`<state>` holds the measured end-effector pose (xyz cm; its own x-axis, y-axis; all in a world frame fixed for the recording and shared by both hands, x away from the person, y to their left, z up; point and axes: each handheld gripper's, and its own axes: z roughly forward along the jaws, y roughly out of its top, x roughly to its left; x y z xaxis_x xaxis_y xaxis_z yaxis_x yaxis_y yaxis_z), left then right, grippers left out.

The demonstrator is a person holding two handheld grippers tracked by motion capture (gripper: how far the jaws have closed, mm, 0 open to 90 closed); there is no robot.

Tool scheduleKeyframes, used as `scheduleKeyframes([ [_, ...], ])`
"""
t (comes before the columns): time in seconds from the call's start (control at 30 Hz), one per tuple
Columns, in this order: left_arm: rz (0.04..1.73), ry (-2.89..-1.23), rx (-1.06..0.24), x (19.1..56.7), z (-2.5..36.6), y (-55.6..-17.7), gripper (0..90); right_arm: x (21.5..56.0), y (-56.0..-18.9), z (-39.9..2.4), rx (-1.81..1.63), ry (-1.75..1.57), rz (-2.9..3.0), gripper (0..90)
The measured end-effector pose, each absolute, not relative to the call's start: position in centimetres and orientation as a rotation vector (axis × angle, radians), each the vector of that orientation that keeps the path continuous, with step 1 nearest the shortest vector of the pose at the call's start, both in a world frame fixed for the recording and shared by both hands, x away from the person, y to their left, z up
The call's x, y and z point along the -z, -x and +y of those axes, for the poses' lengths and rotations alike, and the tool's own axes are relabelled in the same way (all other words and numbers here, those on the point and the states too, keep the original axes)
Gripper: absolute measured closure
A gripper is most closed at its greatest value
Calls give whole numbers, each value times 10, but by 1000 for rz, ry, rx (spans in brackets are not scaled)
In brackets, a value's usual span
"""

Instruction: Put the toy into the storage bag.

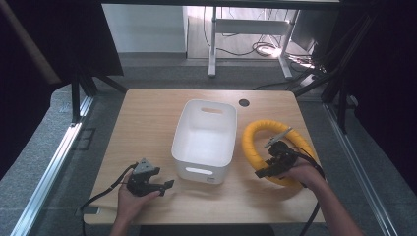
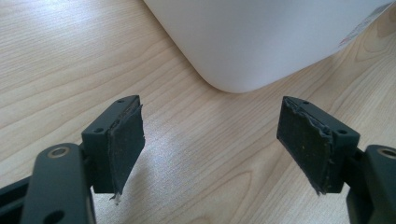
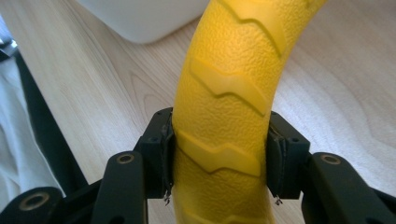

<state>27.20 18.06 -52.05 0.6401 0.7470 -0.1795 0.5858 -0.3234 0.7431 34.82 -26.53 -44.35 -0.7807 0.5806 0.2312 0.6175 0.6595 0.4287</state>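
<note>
High view: white bin (image 1: pixel 204 140) stood mid-bench (image 1: pixel 147 123). Yellow ring (image 1: pixel 253 142) lay just right of bin, near side held by right gripper (image 1: pixel 268 169). Left gripper (image 1: pixel 164 186) sat near bin's front-left corner.

Left gripper view: jaws spread wide, nothing between them; bin corner (image 2: pixel 243 42) seen ahead.

Right gripper view: jaws clamped on ring (image 3: pixel 224 93), pads pressed to both sides; bin (image 3: pixel 140 16) behind.

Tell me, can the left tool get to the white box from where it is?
Probably yes. The left tool sits open on the table right beside the white box, with bare wood between them and nothing blocking.
</note>
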Motion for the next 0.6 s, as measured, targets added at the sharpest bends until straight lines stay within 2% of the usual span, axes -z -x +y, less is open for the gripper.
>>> scheduleKeyframes([
  [0.6,1038,-2031,-247,520,181,-272,233,424,-348,-295,1055,1059,-2698,508],
])
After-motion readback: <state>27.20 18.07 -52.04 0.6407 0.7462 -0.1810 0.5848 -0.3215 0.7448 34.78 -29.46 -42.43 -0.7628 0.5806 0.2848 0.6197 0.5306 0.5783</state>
